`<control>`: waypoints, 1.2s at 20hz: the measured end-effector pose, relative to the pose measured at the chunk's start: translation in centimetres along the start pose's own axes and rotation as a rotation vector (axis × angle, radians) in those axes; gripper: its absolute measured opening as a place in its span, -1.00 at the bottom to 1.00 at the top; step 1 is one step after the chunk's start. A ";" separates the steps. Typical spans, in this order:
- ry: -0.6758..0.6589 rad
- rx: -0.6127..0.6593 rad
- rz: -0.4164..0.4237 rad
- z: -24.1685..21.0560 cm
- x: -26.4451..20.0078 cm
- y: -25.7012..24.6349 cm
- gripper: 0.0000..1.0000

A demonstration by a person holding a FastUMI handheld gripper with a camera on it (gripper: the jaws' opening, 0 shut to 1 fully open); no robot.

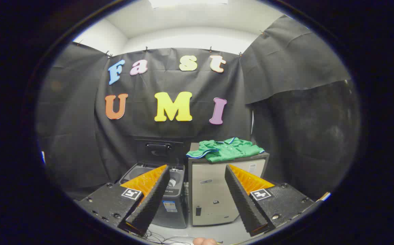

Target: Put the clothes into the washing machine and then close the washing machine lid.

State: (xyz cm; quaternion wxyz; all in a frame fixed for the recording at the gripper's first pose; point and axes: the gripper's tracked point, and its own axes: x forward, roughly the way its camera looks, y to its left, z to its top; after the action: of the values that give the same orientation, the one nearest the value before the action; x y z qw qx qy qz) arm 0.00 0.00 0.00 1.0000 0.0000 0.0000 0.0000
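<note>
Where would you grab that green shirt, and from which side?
Probably at the bunched fold nearest the front edge of the shirt, coming from above and in front. It lies crumpled flat on the cabinet, so a raised fold gives the open gripper something to pinch. The washer stands open beside it.

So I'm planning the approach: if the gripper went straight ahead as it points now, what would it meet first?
Probably the beige cabinet front, beside the open washing machine. The open gripper frames it; the green shirt lies on top, above that line. Depth is unclear.
</note>
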 end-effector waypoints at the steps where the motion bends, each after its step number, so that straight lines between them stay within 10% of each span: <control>1: 0.003 -0.001 0.000 -0.1 0.0 0.1 1.00; 24: -0.001 -0.033 -0.028 1.4 0.3 -0.2 1.00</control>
State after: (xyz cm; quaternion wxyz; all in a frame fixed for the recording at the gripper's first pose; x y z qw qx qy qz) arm 0.33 -0.16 1.39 0.9998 -0.0167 -0.0006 -0.0138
